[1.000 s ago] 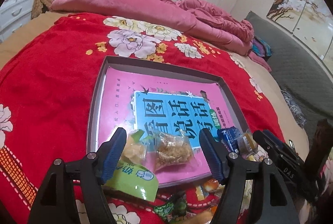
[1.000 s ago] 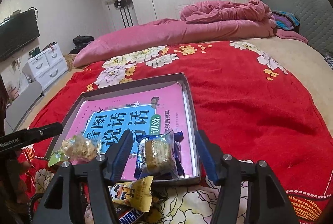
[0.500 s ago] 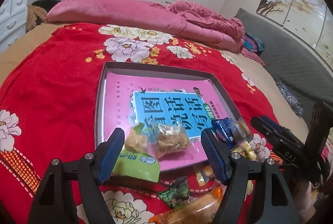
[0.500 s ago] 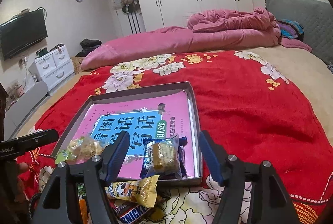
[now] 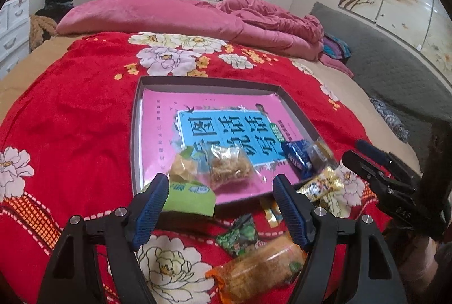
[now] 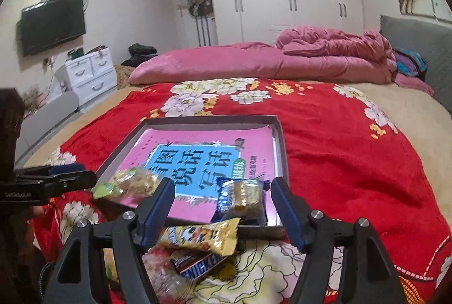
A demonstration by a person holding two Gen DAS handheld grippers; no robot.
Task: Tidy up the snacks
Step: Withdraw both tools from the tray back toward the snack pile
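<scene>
We hold two grippers above a bed covered by a red floral blanket (image 5: 70, 117). On it lies a shallow grey tray (image 5: 135, 134) lined with a pink and blue book cover.

The left gripper (image 5: 220, 208) has its jaws open and holds nothing. Beyond them, at the tray's near edge, lie a clear packet of golden crisps (image 5: 230, 167) and a green-wrapped snack (image 5: 192, 196) that overhangs the rim. A second ago these sat right between the jaws; now the jaws have backed away from them.

The right gripper (image 6: 223, 213) also has its jaws open and empty, a little wider than a second ago. A blue-wrapped biscuit bar (image 6: 243, 196) rests in the tray's near right corner, released.

We judge that both snacks have just been placed and both hands are retreating. Several snacks remain on the blanket by the tray's near edge: a yellow packet (image 6: 200, 237), a Snickers bar (image 6: 197, 266), a dark green sachet (image 5: 240, 233) and an orange-wrapped pack (image 5: 262, 267). The sorting looks well short of finished.
</scene>
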